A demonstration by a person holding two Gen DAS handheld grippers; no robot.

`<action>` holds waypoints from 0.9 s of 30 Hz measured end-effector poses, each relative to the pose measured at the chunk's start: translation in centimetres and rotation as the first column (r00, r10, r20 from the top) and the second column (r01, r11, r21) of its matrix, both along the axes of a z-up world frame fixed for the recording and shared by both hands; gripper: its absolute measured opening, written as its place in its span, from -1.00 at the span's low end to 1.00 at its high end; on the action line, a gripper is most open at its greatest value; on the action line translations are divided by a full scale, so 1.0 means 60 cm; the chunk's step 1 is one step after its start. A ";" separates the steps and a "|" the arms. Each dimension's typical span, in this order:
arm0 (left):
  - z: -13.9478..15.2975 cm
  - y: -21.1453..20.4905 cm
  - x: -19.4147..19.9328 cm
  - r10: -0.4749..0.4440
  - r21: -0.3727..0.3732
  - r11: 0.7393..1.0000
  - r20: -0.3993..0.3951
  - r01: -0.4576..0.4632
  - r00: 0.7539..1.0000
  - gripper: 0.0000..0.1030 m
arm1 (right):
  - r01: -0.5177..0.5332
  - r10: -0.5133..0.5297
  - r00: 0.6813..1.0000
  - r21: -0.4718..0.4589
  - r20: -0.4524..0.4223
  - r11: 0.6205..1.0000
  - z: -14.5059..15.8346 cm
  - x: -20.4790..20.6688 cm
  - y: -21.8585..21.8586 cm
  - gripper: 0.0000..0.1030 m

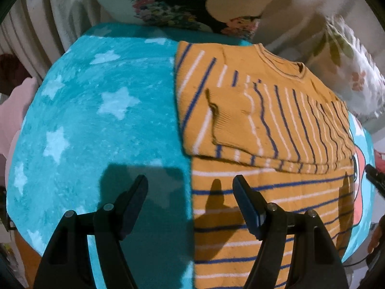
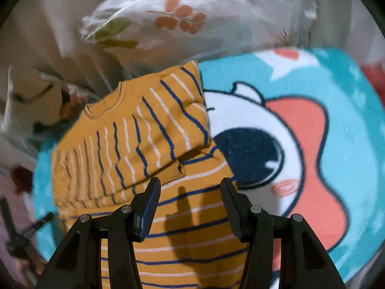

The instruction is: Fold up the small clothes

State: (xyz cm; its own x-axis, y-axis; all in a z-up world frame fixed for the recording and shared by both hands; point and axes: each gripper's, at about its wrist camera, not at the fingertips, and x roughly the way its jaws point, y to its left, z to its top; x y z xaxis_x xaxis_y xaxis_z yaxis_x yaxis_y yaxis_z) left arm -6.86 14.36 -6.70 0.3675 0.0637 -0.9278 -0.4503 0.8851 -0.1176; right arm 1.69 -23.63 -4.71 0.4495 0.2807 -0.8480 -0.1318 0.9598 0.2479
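Note:
A small orange sweater (image 1: 252, 125) with blue and white stripes lies flat on a turquoise blanket (image 1: 96, 120), both sleeves folded across its chest. My left gripper (image 1: 190, 187) is open and empty, hovering over the sweater's left edge near the hem. In the right wrist view the same sweater (image 2: 134, 149) shows with the folded sleeve on top. My right gripper (image 2: 190, 190) is open and empty above the sweater's lower right part, near its side edge.
The blanket has pale stars and a cartoon print (image 2: 276, 149) to the right of the sweater. A floral pillow (image 2: 182, 24) lies beyond the collar. A flower-patterned cushion (image 1: 173, 9) sits at the far end. The right gripper's tip (image 1: 374, 175) shows at the left view's edge.

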 end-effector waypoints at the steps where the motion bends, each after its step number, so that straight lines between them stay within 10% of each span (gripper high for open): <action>1: 0.001 -0.006 -0.002 -0.004 0.005 1.000 -0.001 0.004 1.000 0.39 | -0.020 0.020 1.000 -0.036 0.016 0.999 0.005 -0.003 0.005 0.11; 27: 0.028 -0.171 -0.110 0.060 0.093 0.994 0.005 -0.060 0.998 0.39 | -0.072 0.080 0.994 -0.120 0.067 0.990 -0.006 -0.095 -0.186 0.21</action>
